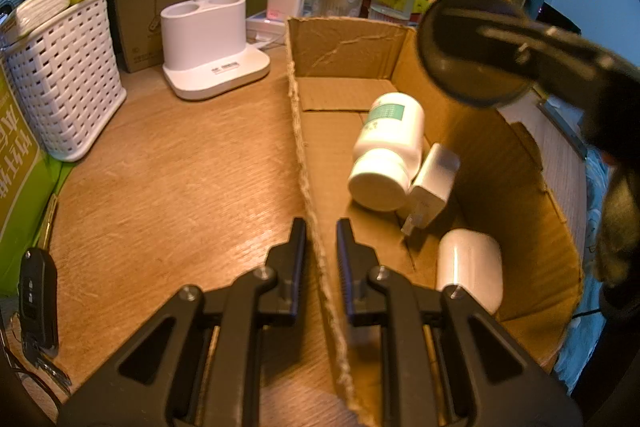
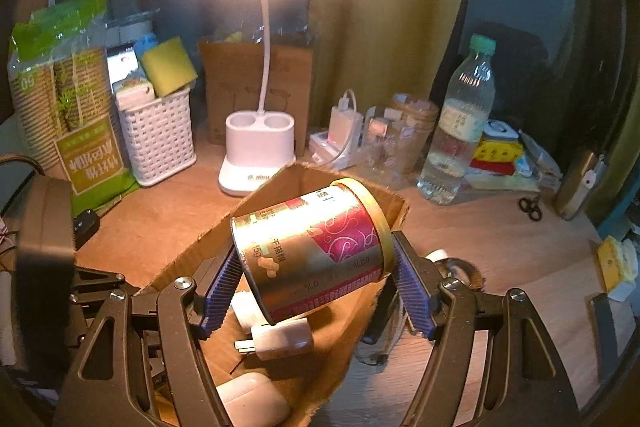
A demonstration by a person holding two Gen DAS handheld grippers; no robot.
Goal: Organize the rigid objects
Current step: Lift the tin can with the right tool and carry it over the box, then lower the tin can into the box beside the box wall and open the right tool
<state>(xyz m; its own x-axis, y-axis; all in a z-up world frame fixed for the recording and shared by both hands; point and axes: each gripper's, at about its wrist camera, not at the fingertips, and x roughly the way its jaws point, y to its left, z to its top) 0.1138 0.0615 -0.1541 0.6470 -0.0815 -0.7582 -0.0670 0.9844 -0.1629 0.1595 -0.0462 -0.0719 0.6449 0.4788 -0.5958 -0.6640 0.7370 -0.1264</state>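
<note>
- Right wrist view: the right gripper [image 2: 316, 291] fills the lower half of the frame, its blue ribbed pads [image 2: 222, 293] pressed on the two sides of a can [image 2: 316, 255], so it grips the can.
- The can is tilted, gold rim toward the upper right, and hangs over the open cardboard box [image 2: 280, 187] at centre.
- Under the can, inside the box, lie a white plug adapter [image 2: 282, 339] and, lower down, a white earbud case [image 2: 254, 401].
- Behind the box, a white lamp base [image 2: 258, 151] stands at centre, its lit head glaring at the top of the frame.
- At left stand a white basket [image 2: 158, 141] and a green pack [image 2: 68, 115]; a water bottle [image 2: 460, 123] stands at right.
- Left wrist view: the left gripper [image 1: 321, 259] sits at the bottom centre, its jaws nearly closed on the torn near wall of the box [image 1: 308, 163], one finger outside and one inside.
- Inside the box, a white pill bottle [image 1: 386, 151] lies on its side, touching the adapter [image 1: 434, 183]; the earbud case [image 1: 470, 267] lies lower right.
- The can [image 1: 472, 39] shows in the upper right, above the box's far corner.
- A car key [image 1: 36, 303] lies on the wooden table [image 1: 180, 187] at lower left.
</note>
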